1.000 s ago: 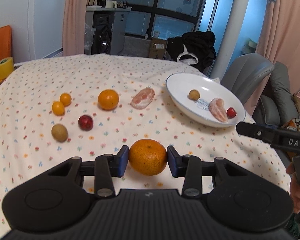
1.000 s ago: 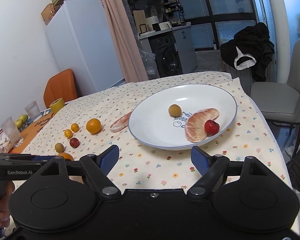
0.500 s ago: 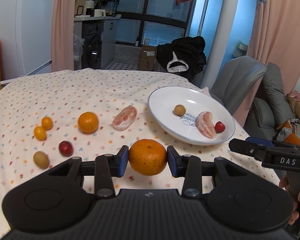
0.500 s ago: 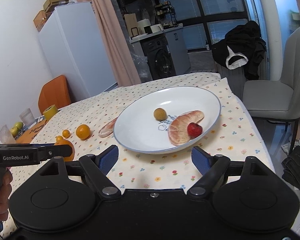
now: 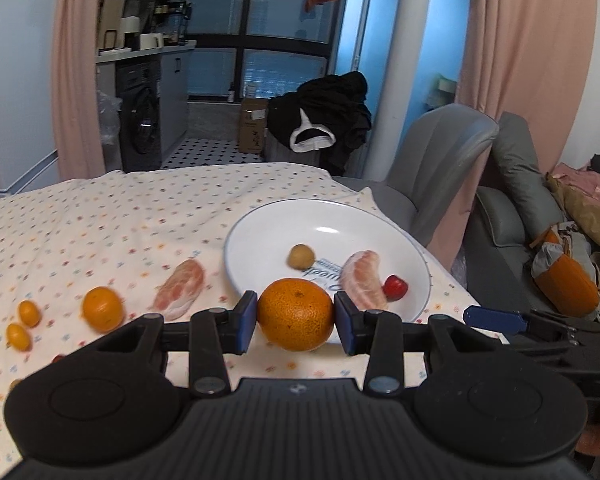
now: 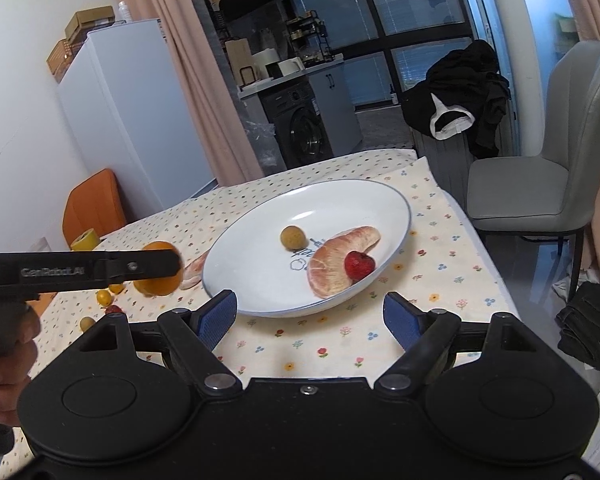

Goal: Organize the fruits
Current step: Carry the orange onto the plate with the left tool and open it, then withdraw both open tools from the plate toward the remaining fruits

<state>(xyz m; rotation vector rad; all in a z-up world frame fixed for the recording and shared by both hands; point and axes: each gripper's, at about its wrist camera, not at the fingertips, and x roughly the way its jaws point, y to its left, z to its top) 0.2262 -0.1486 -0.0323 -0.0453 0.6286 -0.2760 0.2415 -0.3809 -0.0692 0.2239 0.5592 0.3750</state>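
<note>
1. Left claw stays clamped on the orange, now carried closer to the white plate, at its near rim
2. Right claw remains wide apart, empty, above the worktop
3. Plate contents unchanged

Dim, bluish indoor light; an overhead lamp leaves a glare patch on the white plate. Fisheye bending curves the curtains and walls at the edges (corners go black). Left-view tablecloth is motion-blurred.
</note>
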